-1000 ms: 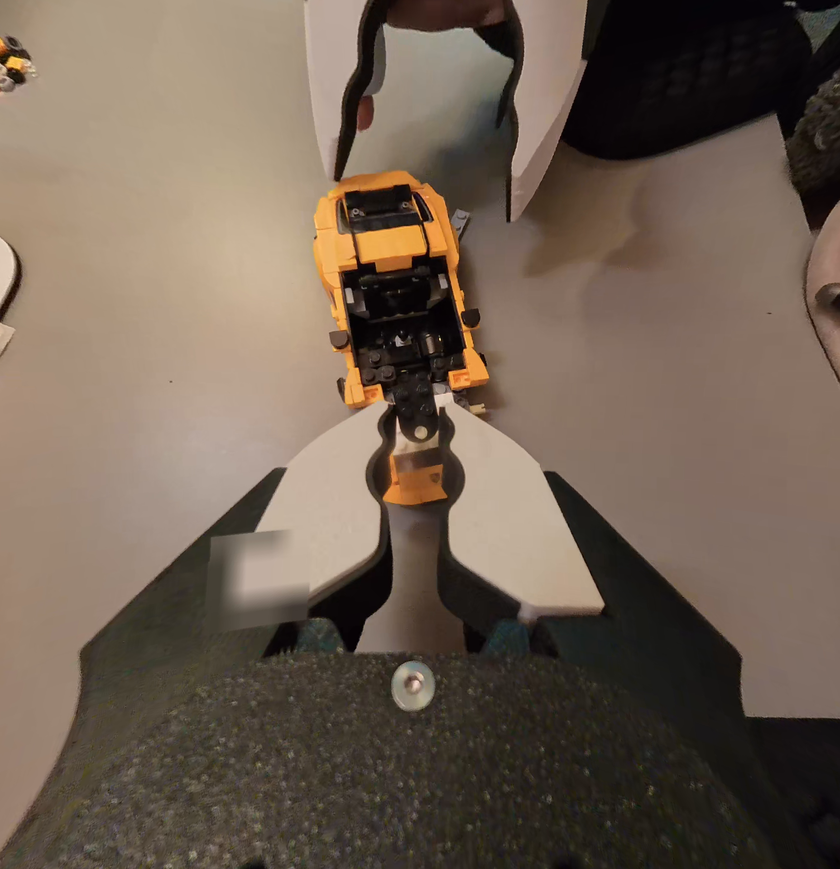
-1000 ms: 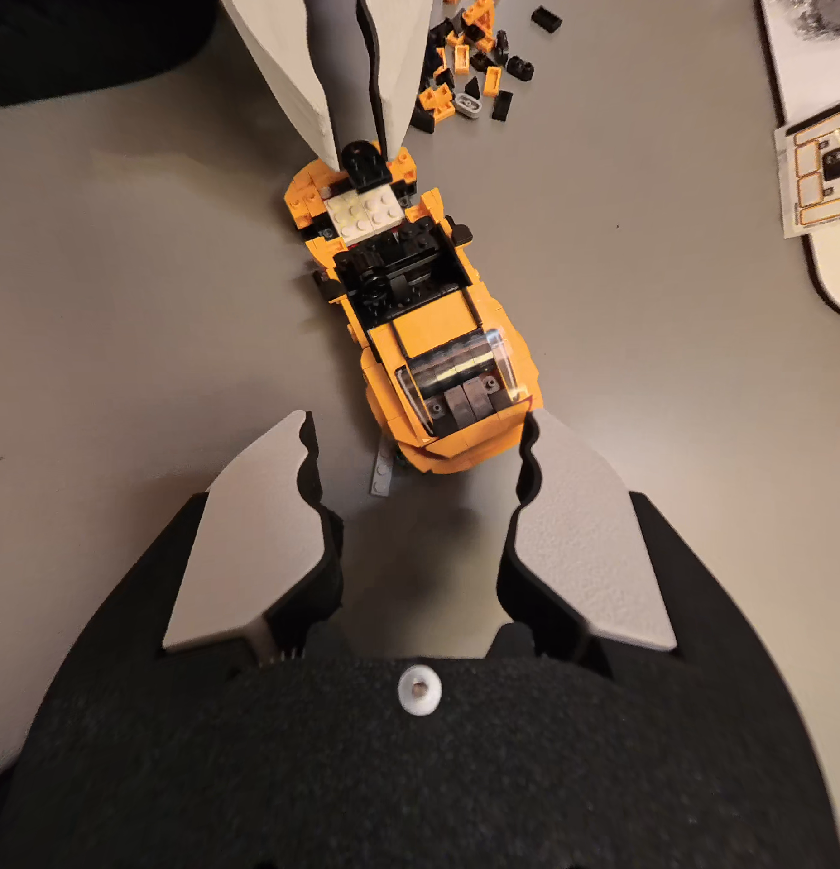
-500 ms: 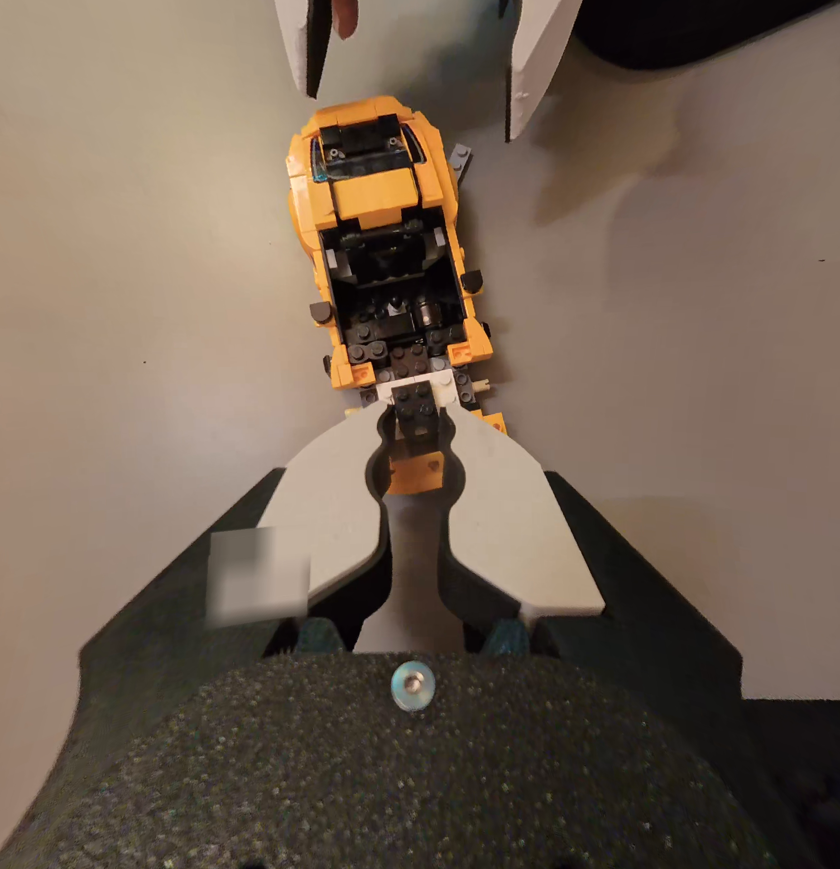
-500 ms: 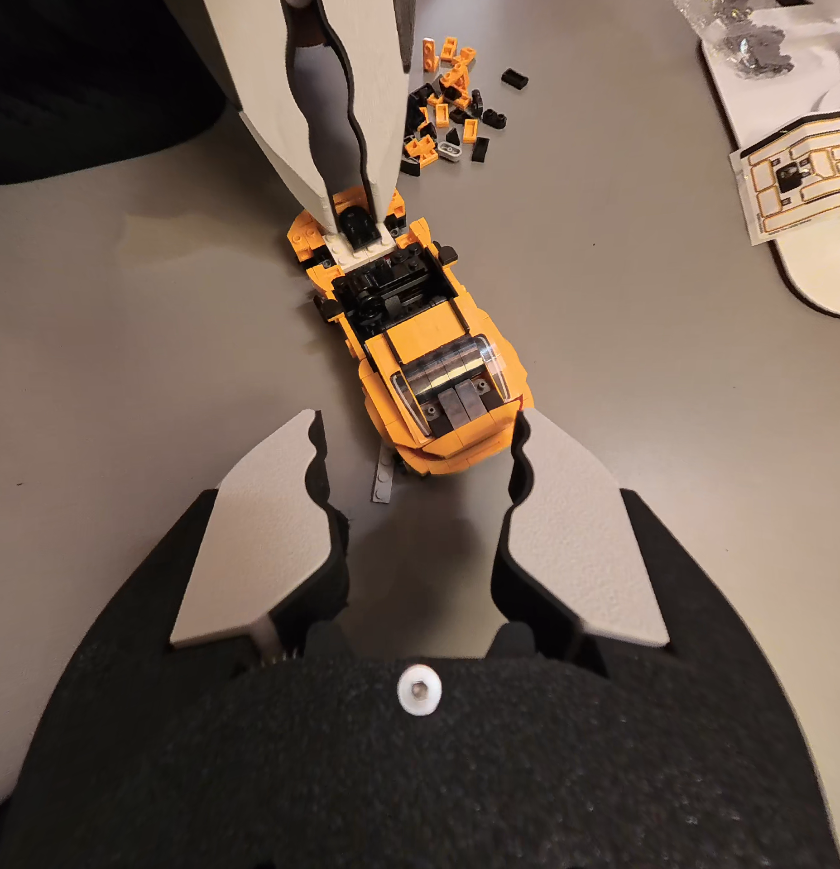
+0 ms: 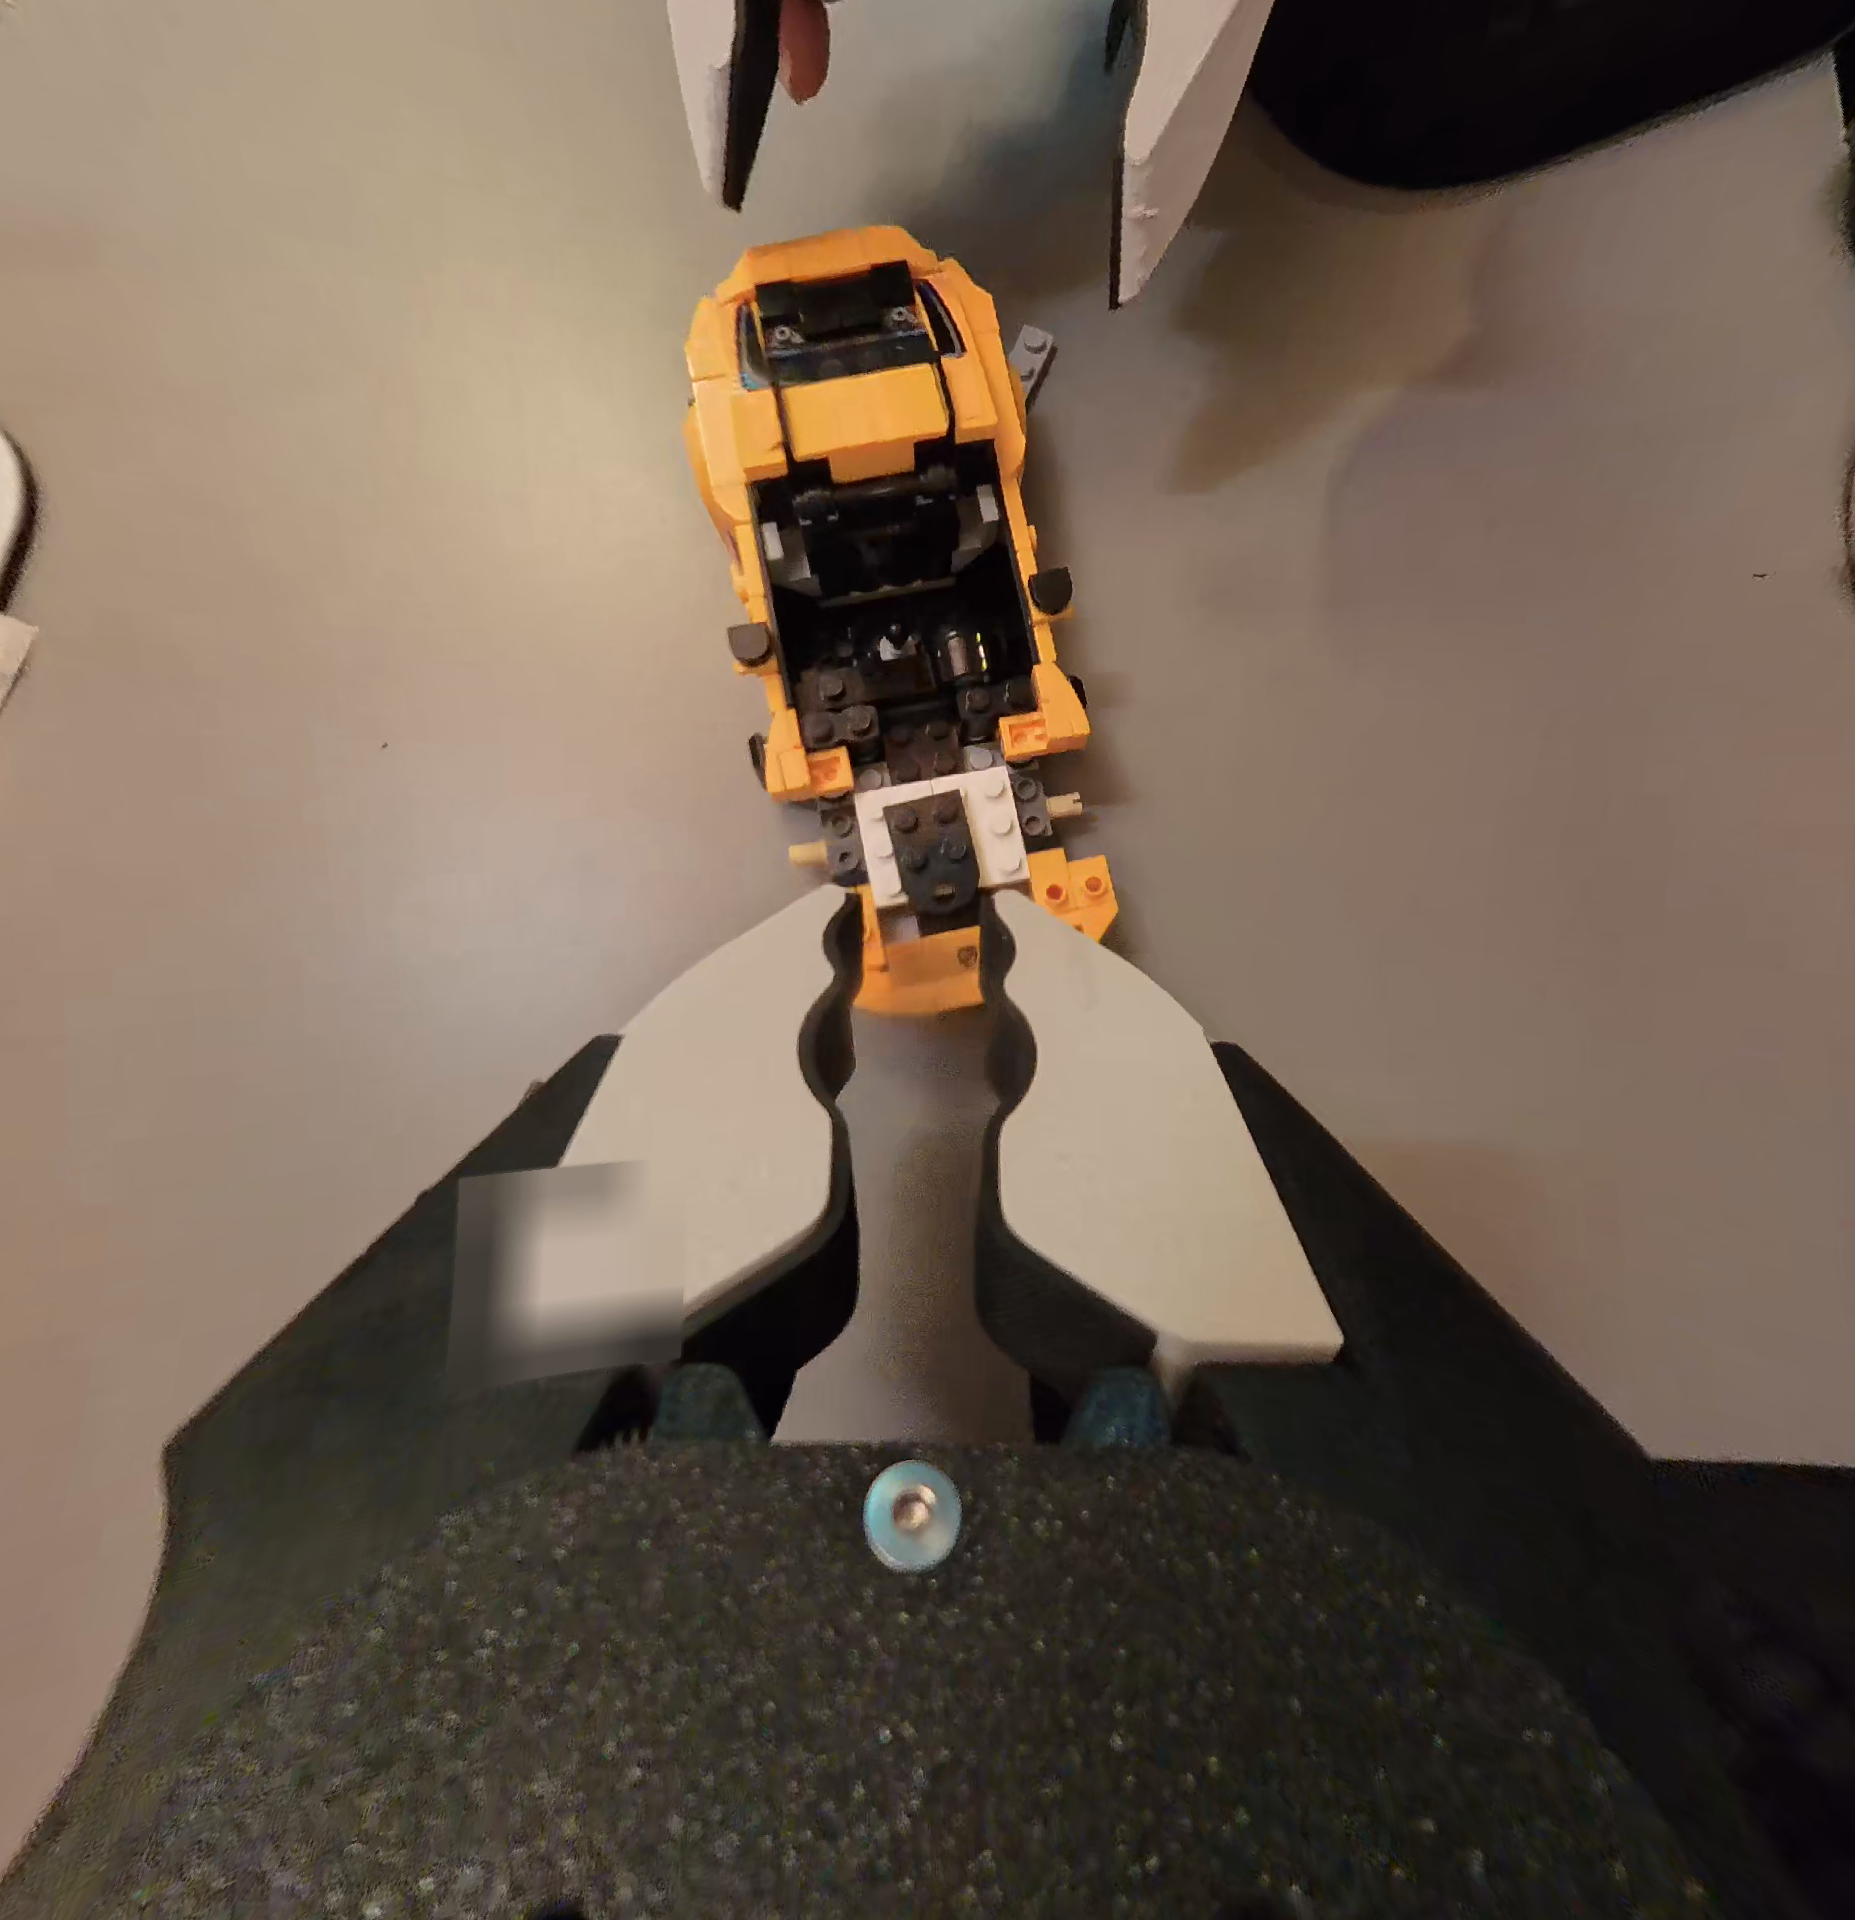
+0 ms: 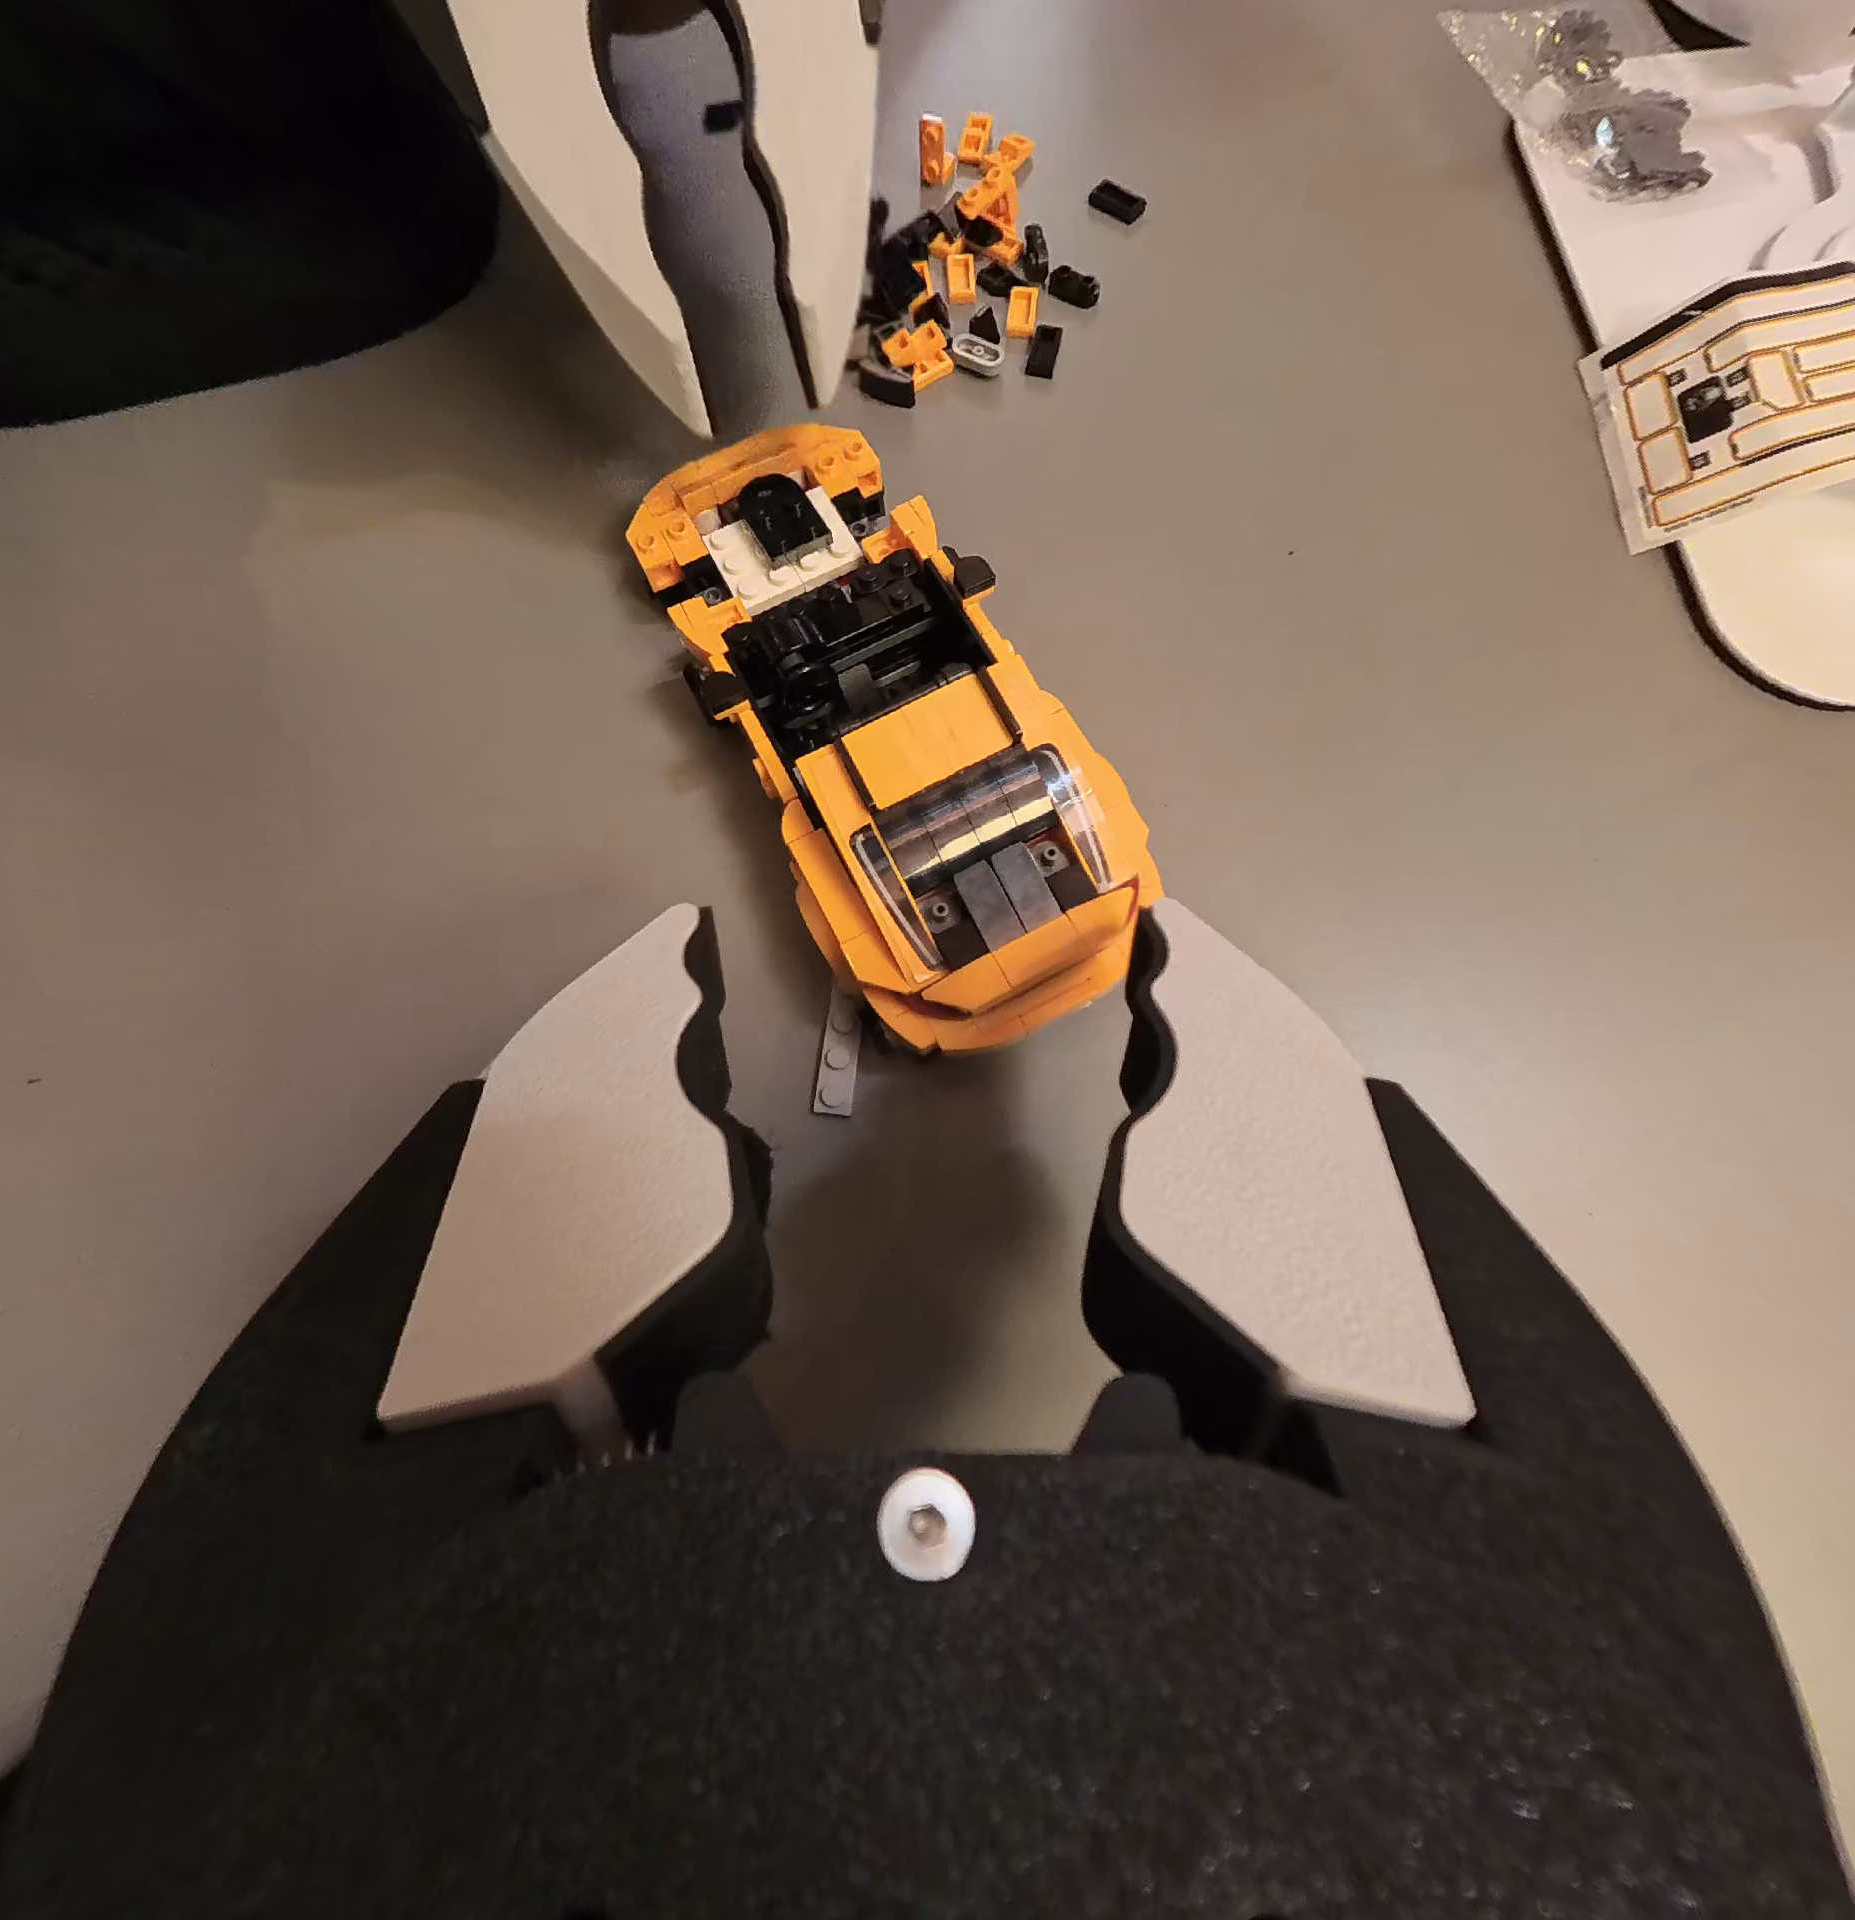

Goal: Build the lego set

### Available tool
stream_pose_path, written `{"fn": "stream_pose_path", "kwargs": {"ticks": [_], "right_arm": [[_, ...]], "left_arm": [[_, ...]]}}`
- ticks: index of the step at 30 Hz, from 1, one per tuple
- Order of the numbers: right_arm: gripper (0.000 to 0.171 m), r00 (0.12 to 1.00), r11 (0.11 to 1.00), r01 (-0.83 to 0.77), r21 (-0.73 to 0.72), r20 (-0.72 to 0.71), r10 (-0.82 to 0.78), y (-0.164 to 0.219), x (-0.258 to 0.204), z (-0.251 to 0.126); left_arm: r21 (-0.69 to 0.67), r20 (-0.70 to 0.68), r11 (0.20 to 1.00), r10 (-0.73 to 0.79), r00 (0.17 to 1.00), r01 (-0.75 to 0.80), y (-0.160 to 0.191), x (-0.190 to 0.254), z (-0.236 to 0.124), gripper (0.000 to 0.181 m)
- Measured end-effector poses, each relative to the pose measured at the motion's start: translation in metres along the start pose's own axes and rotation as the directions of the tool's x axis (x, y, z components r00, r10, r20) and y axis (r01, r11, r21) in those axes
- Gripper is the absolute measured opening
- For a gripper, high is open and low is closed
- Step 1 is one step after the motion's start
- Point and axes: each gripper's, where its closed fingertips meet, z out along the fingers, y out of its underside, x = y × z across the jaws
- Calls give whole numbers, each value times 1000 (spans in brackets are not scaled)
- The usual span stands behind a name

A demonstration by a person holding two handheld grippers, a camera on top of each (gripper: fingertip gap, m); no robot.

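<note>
An orange and black lego car (image 5: 881,416) (image 6: 933,748) lies on the grey table between my two grippers. A small black piece (image 5: 928,842) (image 6: 783,509) sits on the white plate at the end of the car near my left gripper. My left gripper (image 5: 923,914) (image 6: 762,410) hovers just above that end, its fingers a narrow gap apart and holding nothing. My right gripper (image 6: 923,930) (image 5: 923,244) is wide open at the other end, by the dark window. Its right finger (image 6: 1214,1039) is close to the car's corner.
A loose grey plate (image 6: 835,1060) (image 5: 1037,358) lies beside the car's window end. A pile of small orange and black pieces (image 6: 975,281), a sticker sheet (image 6: 1733,416), a white tray (image 6: 1796,644) and a bag of parts (image 6: 1609,135) lie beyond. A dark object (image 6: 175,208) lies at the left. Tip to tip, the grippers are about 12 centimeters apart. To the loose grey plate (image 6: 835,1060): right tips about 5 centimeters, left tips about 15 centimeters.
My left gripper set the black piece on the white plate, let go of it and drew back up off the car. The right gripper stayed open by the window end.
</note>
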Motion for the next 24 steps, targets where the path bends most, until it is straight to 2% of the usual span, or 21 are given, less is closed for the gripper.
{"fn": "stream_pose_path", "kwargs": {"ticks": [5,9,14,24], "right_arm": [[70,1000,999,-2,45,-13,3,-7,2,-3],[67,1000,998,-10,58,-17,11,-9,4,-2],[66,1000,999,-3,53,-19,4,-9,3,-1],[64,1000,999,4,42,-2,-4,-5,0,1]], "left_arm": [[60,80,997,-59,995,54,1,-4,-15,16],[110,109,990,-98,989,85,-3,-4,-9,17],[41,102,993,-116,988,113,1,-1,6,16],[12,81,991,-134,988,134,-3,2,18,19]]}}
